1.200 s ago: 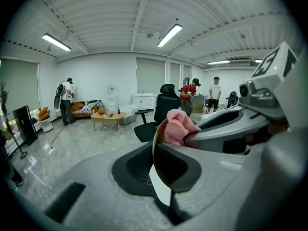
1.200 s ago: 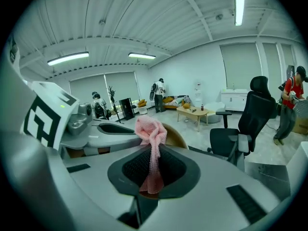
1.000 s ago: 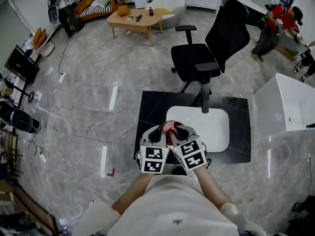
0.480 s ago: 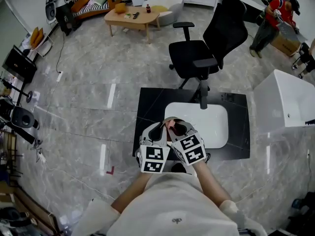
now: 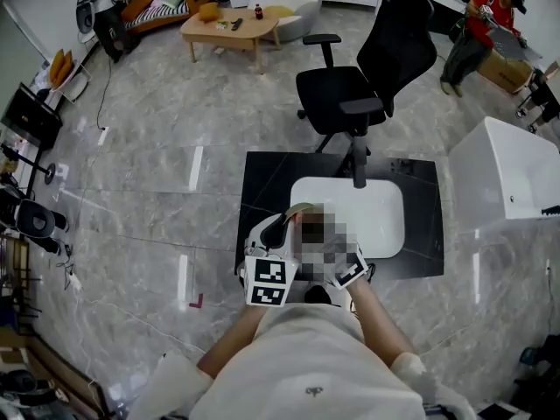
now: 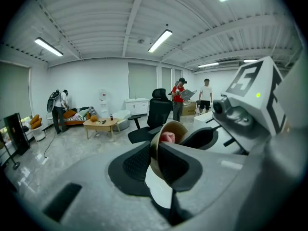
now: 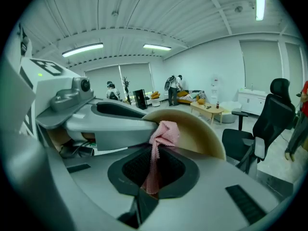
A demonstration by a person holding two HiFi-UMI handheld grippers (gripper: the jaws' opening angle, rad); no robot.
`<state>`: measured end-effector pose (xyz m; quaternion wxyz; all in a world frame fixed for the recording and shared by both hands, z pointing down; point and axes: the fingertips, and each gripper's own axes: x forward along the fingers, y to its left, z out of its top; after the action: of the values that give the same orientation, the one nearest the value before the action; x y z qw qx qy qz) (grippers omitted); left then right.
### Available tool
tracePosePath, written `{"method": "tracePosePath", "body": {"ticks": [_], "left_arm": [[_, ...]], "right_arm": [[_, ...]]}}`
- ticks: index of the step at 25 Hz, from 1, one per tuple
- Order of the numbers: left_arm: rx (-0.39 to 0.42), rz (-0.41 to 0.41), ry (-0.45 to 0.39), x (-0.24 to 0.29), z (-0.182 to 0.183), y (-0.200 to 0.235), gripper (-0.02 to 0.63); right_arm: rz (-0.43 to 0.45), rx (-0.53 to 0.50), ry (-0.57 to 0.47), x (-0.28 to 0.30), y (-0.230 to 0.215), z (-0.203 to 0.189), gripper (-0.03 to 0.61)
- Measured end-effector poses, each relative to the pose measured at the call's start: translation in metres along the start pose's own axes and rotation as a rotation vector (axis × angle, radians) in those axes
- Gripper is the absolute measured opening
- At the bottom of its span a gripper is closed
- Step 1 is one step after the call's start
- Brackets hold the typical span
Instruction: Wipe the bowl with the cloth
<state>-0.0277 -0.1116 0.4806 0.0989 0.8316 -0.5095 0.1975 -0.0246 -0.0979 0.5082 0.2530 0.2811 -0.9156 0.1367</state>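
Observation:
A tan bowl (image 5: pixel 302 210) is held up on edge over the near left of the white basin (image 5: pixel 372 226). My left gripper (image 5: pixel 276 228) has the bowl's rim (image 6: pixel 169 128) between its pads. Its jaws have just been opening a little, and they still pinch the rim. My right gripper (image 7: pixel 154 160) is shut on a pink cloth (image 7: pixel 162 133), whose bunched top presses against the bowl's inner wall (image 7: pixel 202 134). The cloth (image 6: pixel 167 137) peeks over the rim in the left gripper view. In the head view the right gripper's jaws are hidden.
The basin sits in a black counter (image 5: pixel 424 221) with a black faucet (image 5: pixel 359 171) at its far side. Beyond it stands a black office chair (image 5: pixel 350 86). A white tub (image 5: pixel 516 178) is at the right. A person (image 5: pixel 477 33) stands far back.
Both grippers have stayed together at the basin's near left. The right one has shifted slightly against the bowl with the cloth, and more of the bowl's rim shows.

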Motion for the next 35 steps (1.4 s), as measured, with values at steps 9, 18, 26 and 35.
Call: {"method": "tracePosePath", "body": {"ticks": [9, 18, 26, 35], "left_arm": [[-0.010, -0.003, 0.033, -0.002, -0.006, -0.001, 0.038], [-0.086, -0.030, 0.021, 0.000, -0.006, 0.001, 0.038], [-0.113, -0.049, -0.006, 0.000, -0.001, -0.001, 0.040], [-0.107, -0.077, -0.024, 0.004, -0.001, -0.011, 0.046]], "right_arm": [[-0.053, -0.391, 0.218, 0.000, 0.003, -0.029, 0.026], [-0.379, -0.925, 0.282, -0.017, -0.031, -0.023, 0.026], [-0.276, -0.888, 0.301, -0.009, -0.008, -0.034, 0.026], [-0.151, -0.670, 0.204, -0.001, 0.011, -0.023, 0.026]]}}
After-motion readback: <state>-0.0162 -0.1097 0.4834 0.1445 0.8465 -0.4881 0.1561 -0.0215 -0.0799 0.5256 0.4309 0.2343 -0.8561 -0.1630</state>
